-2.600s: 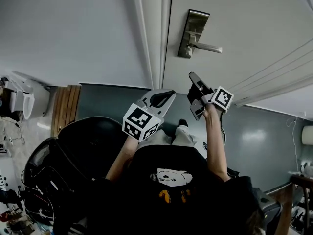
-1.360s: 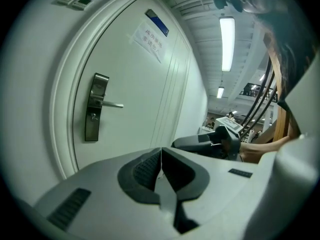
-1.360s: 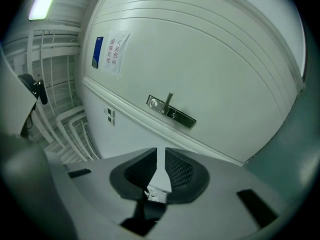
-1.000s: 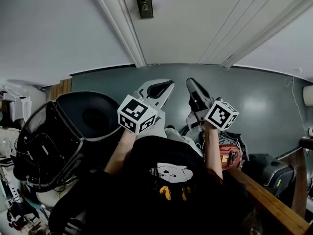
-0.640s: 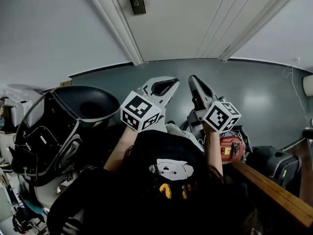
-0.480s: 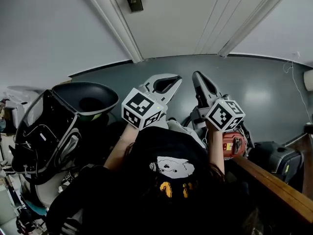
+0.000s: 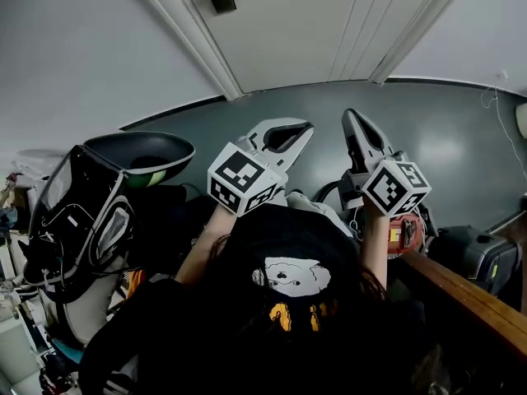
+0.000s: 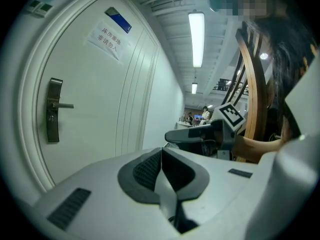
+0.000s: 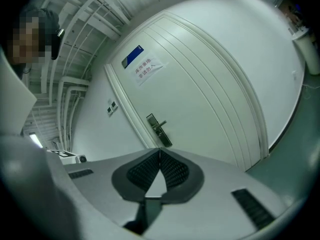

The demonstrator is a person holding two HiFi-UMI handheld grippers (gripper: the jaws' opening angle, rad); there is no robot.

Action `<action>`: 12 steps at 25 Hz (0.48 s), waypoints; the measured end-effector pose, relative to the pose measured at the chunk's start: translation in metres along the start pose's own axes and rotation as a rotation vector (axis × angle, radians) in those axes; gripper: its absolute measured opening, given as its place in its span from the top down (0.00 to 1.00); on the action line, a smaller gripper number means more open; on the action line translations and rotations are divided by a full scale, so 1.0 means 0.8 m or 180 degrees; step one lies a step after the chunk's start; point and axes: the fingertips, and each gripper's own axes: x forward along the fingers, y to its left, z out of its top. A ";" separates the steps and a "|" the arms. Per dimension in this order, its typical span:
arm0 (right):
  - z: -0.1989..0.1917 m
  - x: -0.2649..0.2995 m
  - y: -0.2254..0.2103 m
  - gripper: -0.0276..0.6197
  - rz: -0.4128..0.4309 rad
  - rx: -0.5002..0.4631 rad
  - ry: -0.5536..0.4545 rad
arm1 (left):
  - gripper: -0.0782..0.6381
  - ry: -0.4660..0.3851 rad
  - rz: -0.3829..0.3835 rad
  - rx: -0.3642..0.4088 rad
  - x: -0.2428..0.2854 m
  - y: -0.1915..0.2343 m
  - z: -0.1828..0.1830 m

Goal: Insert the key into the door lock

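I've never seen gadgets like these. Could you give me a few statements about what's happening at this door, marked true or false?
1. The left gripper and the right gripper both have their jaws together, with no key showing between them. True.
2. The right gripper touches the door handle. False: it is held well away from the door.
3. A paper sign is stuck on the door, higher up than the handle. True.
4. The door stands wide open. False: it sits closed in its frame.
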 end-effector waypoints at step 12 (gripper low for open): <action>0.014 -0.043 -0.044 0.95 -0.0300 -0.0055 -0.0037 | 0.88 0.0051 -0.0021 -0.0021 0.001 -0.014 -0.011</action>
